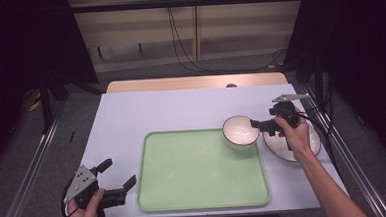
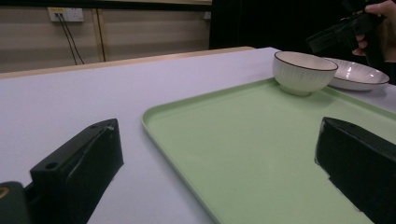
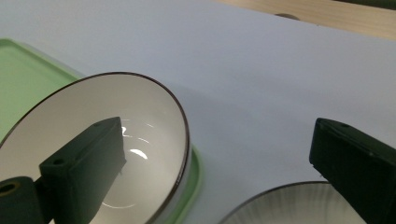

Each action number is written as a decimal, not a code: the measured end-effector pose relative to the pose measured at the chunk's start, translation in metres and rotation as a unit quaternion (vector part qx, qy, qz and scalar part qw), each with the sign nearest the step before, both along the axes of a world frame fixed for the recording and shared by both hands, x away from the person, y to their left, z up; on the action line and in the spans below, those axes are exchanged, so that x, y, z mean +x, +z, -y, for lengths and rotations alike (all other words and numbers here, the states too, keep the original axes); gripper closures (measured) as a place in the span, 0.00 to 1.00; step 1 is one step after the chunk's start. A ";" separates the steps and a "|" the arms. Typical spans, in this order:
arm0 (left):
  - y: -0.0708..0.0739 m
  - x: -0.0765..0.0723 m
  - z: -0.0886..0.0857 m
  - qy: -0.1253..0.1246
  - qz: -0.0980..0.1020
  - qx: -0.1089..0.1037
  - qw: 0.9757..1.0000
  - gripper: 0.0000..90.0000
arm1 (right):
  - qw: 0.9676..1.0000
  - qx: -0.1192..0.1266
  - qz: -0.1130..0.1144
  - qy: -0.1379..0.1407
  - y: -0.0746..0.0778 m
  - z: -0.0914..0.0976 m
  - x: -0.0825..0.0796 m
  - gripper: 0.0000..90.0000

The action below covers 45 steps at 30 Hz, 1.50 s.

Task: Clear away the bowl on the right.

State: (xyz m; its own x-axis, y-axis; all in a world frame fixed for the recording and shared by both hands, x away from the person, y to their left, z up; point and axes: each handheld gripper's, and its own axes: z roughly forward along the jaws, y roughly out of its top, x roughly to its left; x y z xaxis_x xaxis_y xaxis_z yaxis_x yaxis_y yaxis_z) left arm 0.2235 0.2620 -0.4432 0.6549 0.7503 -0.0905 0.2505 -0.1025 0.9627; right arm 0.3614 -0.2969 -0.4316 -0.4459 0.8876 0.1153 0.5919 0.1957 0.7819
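A white bowl (image 1: 240, 131) with a dark rim stands on the far right corner of a pale green tray (image 1: 199, 173). Just right of the tray lies a white plate (image 1: 283, 151). My right gripper (image 1: 263, 127) hovers over the plate, pointing left at the bowl, and it is open. In the right gripper view one jaw hangs over the inside of the bowl (image 3: 149, 116) and the other is outside it, above the plate (image 3: 280, 205); neither pad touches the rim. My left gripper (image 1: 118, 173) rests open near the table's front left corner, beside the tray (image 2: 261, 154), with nothing between its jaws.
The light tabletop (image 1: 171, 107) has bare room left of and behind the tray. A wooden strip (image 1: 194, 82) runs along its far edge. Metal rails flank the table on both sides. Black cables (image 1: 183, 49) hang down to the floor behind it.
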 end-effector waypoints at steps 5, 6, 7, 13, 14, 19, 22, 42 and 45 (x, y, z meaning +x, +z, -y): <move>0.000 0.000 0.000 0.000 -0.001 -0.003 1.000 0.01 | 1.000 -0.006 0.012 -0.009 0.002 0.003 -0.008 0.02; 0.000 0.000 0.000 0.001 0.000 0.000 1.000 0.01 | 1.000 -0.009 0.017 -0.016 0.002 0.003 -0.010 0.02; 0.000 0.000 0.000 0.001 0.000 -0.001 1.000 0.01 | 0.999 -0.012 0.028 -0.024 0.003 0.004 -0.015 0.02; 0.000 0.000 0.000 0.001 0.001 0.001 1.000 0.01 | 0.999 -0.011 0.039 -0.035 0.003 0.009 -0.029 0.02; 0.000 0.000 0.000 0.001 0.001 0.001 1.000 0.01 | 0.999 -0.011 0.039 -0.035 0.003 0.009 -0.029 0.02; 0.000 0.000 0.001 0.000 0.000 -0.002 1.000 0.01 | 0.998 -0.012 0.052 -0.044 0.003 0.014 -0.043 0.03; 0.000 0.000 0.000 0.000 0.000 0.000 1.000 0.01 | 0.997 -0.009 0.057 -0.049 0.004 0.016 -0.051 0.03; -0.001 0.001 0.002 0.002 -0.002 0.002 1.000 0.01 | 0.996 -0.007 0.066 -0.053 -0.004 0.020 -0.111 0.02; -0.001 0.001 0.001 0.003 -0.002 0.001 1.000 0.01 | 0.997 0.004 0.055 -0.060 -0.005 0.023 -0.120 0.02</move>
